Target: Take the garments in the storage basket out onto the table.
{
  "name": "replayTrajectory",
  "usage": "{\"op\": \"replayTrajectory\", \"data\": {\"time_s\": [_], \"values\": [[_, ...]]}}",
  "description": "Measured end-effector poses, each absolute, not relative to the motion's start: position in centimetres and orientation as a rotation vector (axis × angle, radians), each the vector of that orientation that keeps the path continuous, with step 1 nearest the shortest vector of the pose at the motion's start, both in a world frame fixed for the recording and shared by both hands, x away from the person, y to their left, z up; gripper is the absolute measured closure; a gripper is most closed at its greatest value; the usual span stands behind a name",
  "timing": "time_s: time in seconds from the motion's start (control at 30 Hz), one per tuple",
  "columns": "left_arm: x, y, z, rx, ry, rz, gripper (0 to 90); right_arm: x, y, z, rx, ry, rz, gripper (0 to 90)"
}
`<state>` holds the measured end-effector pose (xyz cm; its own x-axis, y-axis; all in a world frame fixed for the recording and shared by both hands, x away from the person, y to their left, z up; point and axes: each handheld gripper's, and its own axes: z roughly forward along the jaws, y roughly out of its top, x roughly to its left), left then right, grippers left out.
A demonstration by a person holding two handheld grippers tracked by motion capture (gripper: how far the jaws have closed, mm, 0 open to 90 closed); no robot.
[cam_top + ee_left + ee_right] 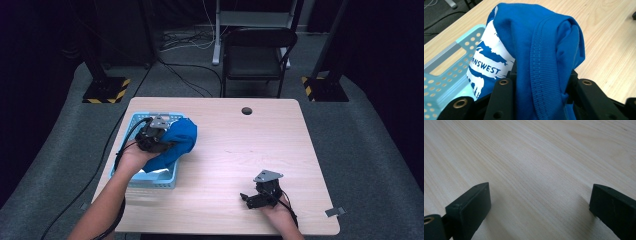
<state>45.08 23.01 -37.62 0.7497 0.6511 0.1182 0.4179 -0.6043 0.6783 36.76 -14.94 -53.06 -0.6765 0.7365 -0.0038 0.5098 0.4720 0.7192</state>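
A blue T-shirt (178,140) with white print is bunched up over the right edge of a light blue perforated basket (131,131) at the table's left. My left gripper (161,145) is shut on the shirt; in the left gripper view the folded blue cloth (544,62) rises from between the black jaws, with the basket rim (446,72) to the left. My right gripper (246,198) rests low over the wooden table near its front right. Its jaws stand wide open in the right gripper view, with bare wood between the fingertips (474,205).
The wooden table (240,155) has a small dark hole (246,110) near its far edge. A black chair (257,55) stands behind the table. Cables trail from both grippers over the table's front and left edges.
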Motion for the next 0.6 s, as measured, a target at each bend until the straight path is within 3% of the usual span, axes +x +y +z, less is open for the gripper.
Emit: {"op": "replayTrajectory", "data": {"time_s": [0.6], "values": [[44.8,19.8,-37.5,2.288,0.729,0.454,64.7,36.7,-14.9,-53.1,1.055,2.413,1.021,2.8]]}}
